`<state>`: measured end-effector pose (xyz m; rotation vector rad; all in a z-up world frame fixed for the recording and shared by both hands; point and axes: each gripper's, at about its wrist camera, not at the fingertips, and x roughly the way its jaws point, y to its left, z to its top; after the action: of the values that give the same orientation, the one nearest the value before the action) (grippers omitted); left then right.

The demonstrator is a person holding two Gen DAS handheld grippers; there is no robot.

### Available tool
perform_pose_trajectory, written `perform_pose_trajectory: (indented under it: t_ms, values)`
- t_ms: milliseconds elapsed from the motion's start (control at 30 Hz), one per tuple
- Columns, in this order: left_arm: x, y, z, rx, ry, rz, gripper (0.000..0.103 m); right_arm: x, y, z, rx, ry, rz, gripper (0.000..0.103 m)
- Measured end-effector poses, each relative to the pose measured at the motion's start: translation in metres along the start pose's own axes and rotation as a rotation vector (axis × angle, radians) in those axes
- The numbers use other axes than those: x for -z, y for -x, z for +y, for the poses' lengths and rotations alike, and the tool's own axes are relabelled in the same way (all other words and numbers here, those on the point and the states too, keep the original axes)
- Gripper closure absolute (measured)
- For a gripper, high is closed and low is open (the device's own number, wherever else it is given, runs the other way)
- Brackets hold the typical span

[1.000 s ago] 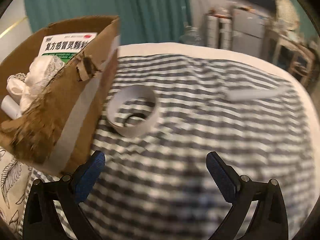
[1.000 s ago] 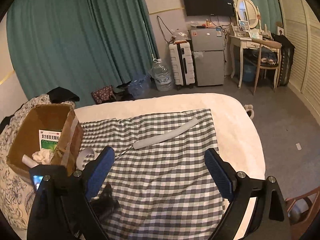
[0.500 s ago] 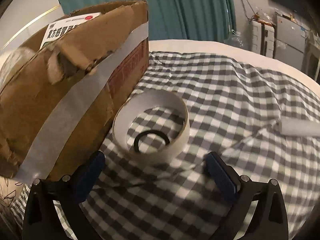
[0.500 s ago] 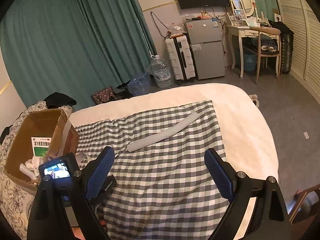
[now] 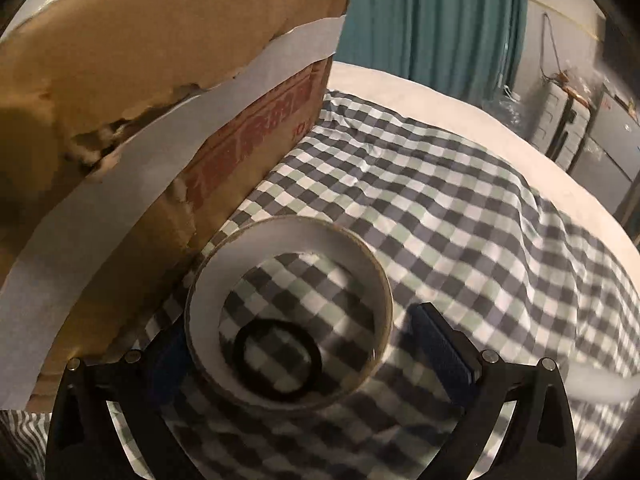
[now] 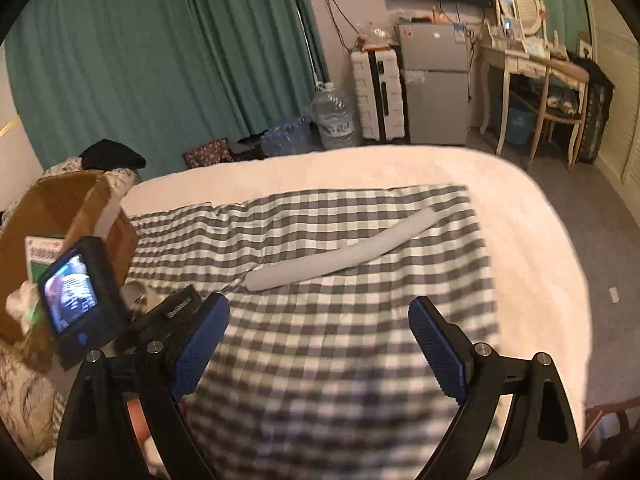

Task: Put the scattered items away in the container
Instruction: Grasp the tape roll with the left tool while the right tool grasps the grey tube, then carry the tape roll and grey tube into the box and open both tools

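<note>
— Starting at your left: where's the cardboard box (image 5: 152,92)?

— Hard against the left edge of the checked cloth (image 5: 460,216), taped wall toward you. Just beside its base lies the tape roll (image 5: 288,316), flat, with a black ring (image 5: 276,360) inside it.

— And your left gripper (image 5: 308,348)?

— Spread wide, one finger on each side of the roll. The left pad sits close to the roll's wall; I cannot tell whether it touches. The right pad stands clear.

— Further right?

— A long grey foam tube (image 6: 340,252) lies across the cloth, well apart from the box. Your right gripper (image 6: 318,348) hangs above the cloth, fingers spread, nothing between them.
</note>
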<state>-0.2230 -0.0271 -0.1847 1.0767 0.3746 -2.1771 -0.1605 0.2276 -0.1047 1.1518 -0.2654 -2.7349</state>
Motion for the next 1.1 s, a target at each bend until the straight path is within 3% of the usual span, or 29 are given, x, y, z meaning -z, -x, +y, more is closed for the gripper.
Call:
perform_pose_trajectory:
  t_ms: [133, 267, 333, 367, 400, 433, 467, 500, 633, 867, 1100]
  values:
    - [-0.004, -0.006, -0.001, 0.011, 0.006, -0.011, 0.0, -0.011, -0.042, -0.008, -0.012, -0.152, 0.003, 0.011]
    - [-0.008, -0.011, 0.0, 0.021, 0.01, -0.01, 0.0, -0.026, -0.085, -0.005, 0.052, -0.245, 0.037, 0.014]
    - [-0.01, -0.015, 0.0, 0.046, 0.005, -0.018, 0.0, -0.026, -0.1, 0.0, 0.133, -0.206, 0.07, 0.028]
    - [-0.009, -0.017, 0.001, 0.061, -0.004, -0.02, 0.0, -0.024, -0.101, 0.003, 0.178, -0.166, 0.071, 0.046]
    - [-0.008, -0.016, 0.005, 0.074, -0.014, -0.02, 0.0, -0.022, -0.098, 0.004, 0.197, -0.136, 0.069, 0.056]
    - [-0.005, -0.014, 0.008, 0.088, -0.025, -0.02, 0.0, -0.019, -0.093, 0.002, 0.184, -0.123, 0.064, 0.061]
    - [-0.004, -0.012, 0.01, 0.104, -0.039, -0.019, 0.0, -0.016, -0.084, -0.003, 0.159, -0.131, 0.051, 0.082]
    - [-0.001, -0.01, 0.012, 0.118, -0.052, -0.018, 0.001, -0.013, -0.075, -0.01, 0.132, -0.145, 0.043, 0.09]
    - [0.007, 0.003, 0.021, 0.152, -0.11, -0.029, 0.02, -0.001, -0.036, -0.031, 0.096, -0.151, 0.048, 0.09]
    - [0.025, 0.036, 0.045, 0.189, -0.184, 0.009, 0.02, 0.017, 0.042, -0.045, 0.068, -0.177, 0.042, 0.09]
    - [0.043, 0.106, 0.074, 0.278, -0.295, -0.07, 0.02, 0.038, 0.106, -0.034, 0.097, -0.127, 0.026, 0.09]
